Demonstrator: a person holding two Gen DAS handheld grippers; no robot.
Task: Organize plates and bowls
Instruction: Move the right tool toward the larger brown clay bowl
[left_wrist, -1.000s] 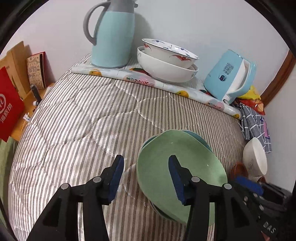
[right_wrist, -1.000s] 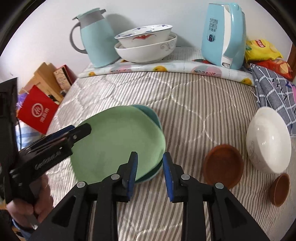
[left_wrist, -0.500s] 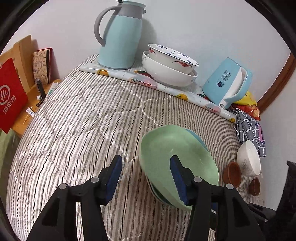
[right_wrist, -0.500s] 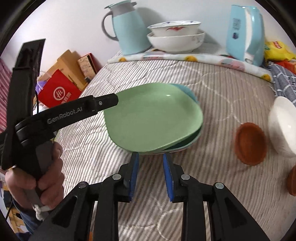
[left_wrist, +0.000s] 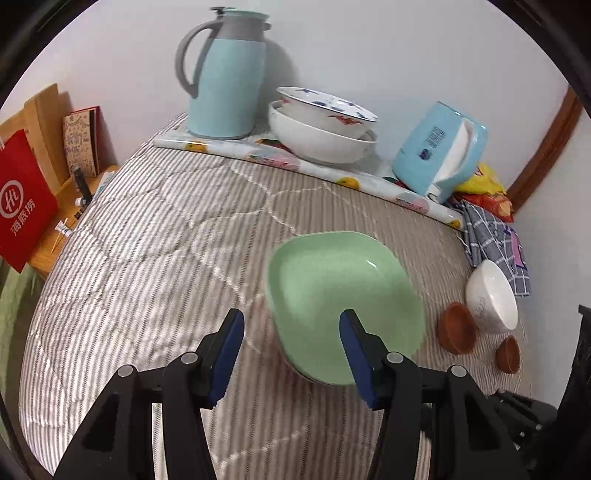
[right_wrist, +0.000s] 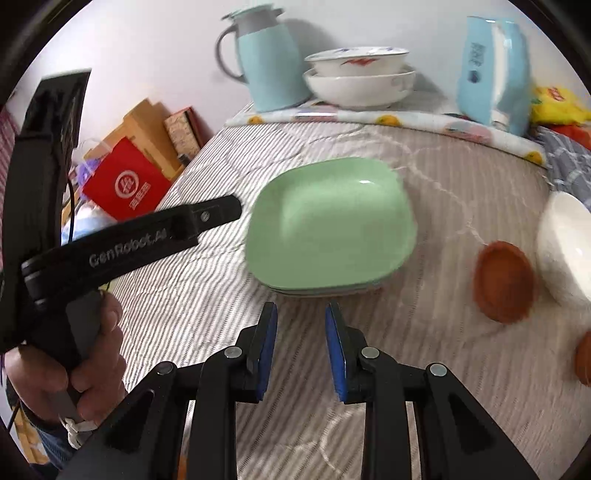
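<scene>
Both hand-held grippers withdrew; striped quilt (left_wrist: 155, 258).

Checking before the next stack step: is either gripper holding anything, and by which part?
Nothing is held. The left gripper and right gripper both stand open, clear of the green plate.

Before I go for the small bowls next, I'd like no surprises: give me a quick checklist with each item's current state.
1. Green plate sits squarely on the plate beneath: ok, only a thin lower edge shows.
2. Left gripper clear of the plate: ok, jaws open, nothing held.
3. Right gripper empty: ok, narrow gap, nothing between the pads.
4. White bowl upright: not ok, it lies tipped on its side.
5. Larger brown bowl reachable: ok, nothing on it.
6. Smaller brown bowl intact and empty: cannot tell, too small.
</scene>
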